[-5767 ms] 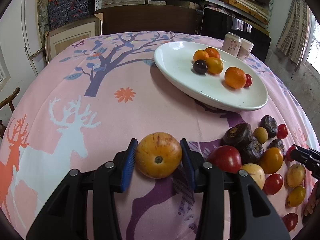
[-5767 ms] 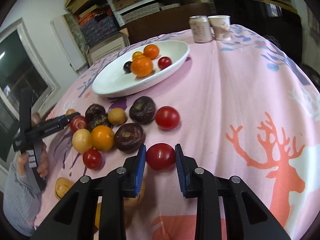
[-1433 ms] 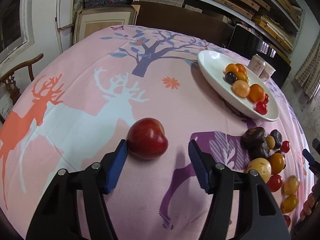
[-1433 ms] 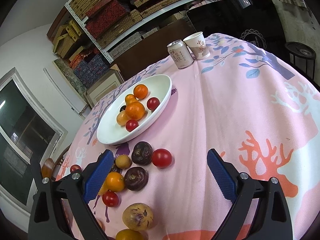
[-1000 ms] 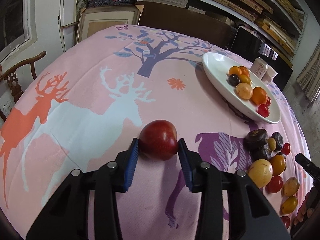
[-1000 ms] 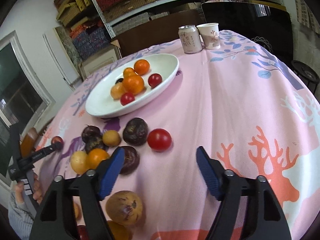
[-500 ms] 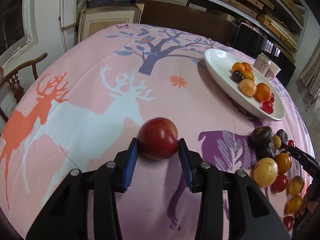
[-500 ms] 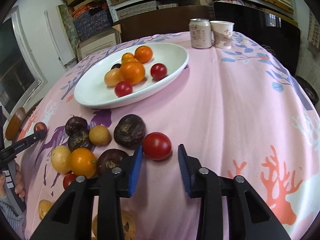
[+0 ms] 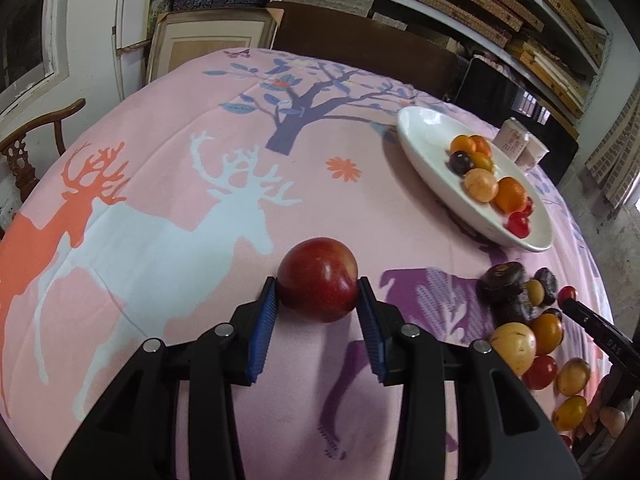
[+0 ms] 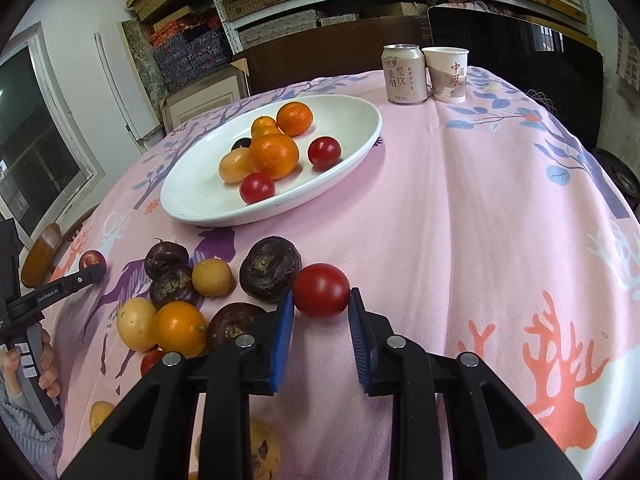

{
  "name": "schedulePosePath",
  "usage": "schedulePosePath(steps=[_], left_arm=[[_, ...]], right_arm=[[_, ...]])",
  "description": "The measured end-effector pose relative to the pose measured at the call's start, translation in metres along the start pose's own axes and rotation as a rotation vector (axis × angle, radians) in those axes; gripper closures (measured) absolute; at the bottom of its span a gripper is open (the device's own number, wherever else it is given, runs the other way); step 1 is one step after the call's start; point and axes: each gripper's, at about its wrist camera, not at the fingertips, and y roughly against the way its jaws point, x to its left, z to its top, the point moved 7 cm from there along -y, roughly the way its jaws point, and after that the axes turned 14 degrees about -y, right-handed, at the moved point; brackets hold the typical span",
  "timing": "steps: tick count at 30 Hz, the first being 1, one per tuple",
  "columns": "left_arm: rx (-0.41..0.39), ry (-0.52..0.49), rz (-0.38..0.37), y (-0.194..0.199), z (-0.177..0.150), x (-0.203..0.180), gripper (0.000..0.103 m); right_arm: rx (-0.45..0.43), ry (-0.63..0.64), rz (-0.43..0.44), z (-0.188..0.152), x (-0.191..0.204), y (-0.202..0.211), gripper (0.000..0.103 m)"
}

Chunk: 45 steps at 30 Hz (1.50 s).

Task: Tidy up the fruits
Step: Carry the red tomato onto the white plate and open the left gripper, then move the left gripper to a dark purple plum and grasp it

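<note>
- Left wrist view: the left gripper (image 9: 318, 306) is clamping a dark red apple (image 9: 318, 280) between its blue pads, narrowly parted, over the pink tablecloth (image 9: 160, 208), well apart from the white plate (image 9: 424, 160) of fruit.
- Right wrist view: the right gripper (image 10: 321, 314) is squeezing a red tomato (image 10: 321, 289) on the cloth, touching a dark fruit (image 10: 270, 269), near the plate.

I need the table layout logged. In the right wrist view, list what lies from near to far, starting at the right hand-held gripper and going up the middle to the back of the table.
right hand-held gripper → red tomato between its pads → white plate of fruit → drink can at the back edge.
</note>
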Motion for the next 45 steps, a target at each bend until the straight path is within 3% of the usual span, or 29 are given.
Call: schedulePosePath(steps=[5,9,14,18,19,20,21,22,25,27,33,37,40,45], left_arm=[[-0.025,-0.052,-0.067,0.003,0.027,-0.032,0.064],[-0.056,-0.141,-0.07,-0.002,0.071,-0.065,0.064],[-0.058,-0.167,-0.099,-0.034,0.113,-0.095,0.064],[-0.009,-0.189,-0.1,-0.068,0.123,-0.11,0.064],[-0.004,-0.194,-0.105,-0.074,0.122,-0.112,0.063],[-0.011,-0.197,-0.112,-0.076,0.122,-0.113,0.054],[-0.024,-0.201,-0.113,-0.076,0.122,-0.115,0.041],[-0.038,-0.208,-0.113,-0.075,0.121,-0.115,0.037],[-0.071,-0.225,-0.113,-0.063,0.123,-0.115,0.034],[-0.086,-0.207,-0.129,-0.053,0.122,-0.111,0.029],[-0.09,-0.211,-0.111,-0.022,0.087,-0.099,0.019],[-0.067,-0.23,-0.1,-0.013,0.058,-0.098,0.018],[-0.063,-0.253,-0.112,-0.013,0.049,-0.106,0.018],[-0.036,-0.301,-0.092,-0.022,0.041,-0.115,0.018]], right_arm=[[-0.048,-0.023,0.062,0.013,0.006,0.019,0.075],[-0.057,0.014,0.075,0.045,0.026,0.022,0.075],[-0.043,0.081,0.06,0.078,0.056,-0.009,0.075],[0.004,0.099,0.048,0.079,0.063,-0.039,0.073],[-0.002,0.091,0.039,0.078,0.06,-0.043,0.069],[-0.011,0.073,0.045,0.079,0.056,-0.043,0.051],[-0.02,0.059,0.064,0.08,0.055,-0.041,0.046],[-0.03,0.057,0.074,0.081,0.055,-0.039,0.046],[-0.084,0.047,0.081,0.088,0.053,-0.023,0.043],[-0.122,0.026,0.093,0.09,0.05,-0.01,0.031],[-0.175,-0.047,0.081,0.072,0.022,0.022,0.014],[-0.152,-0.16,0.1,0.05,-0.004,0.032,0.012],[-0.141,-0.222,0.141,0.043,-0.012,0.036,0.011],[-0.145,-0.257,0.137,0.044,-0.02,0.035,0.01]])
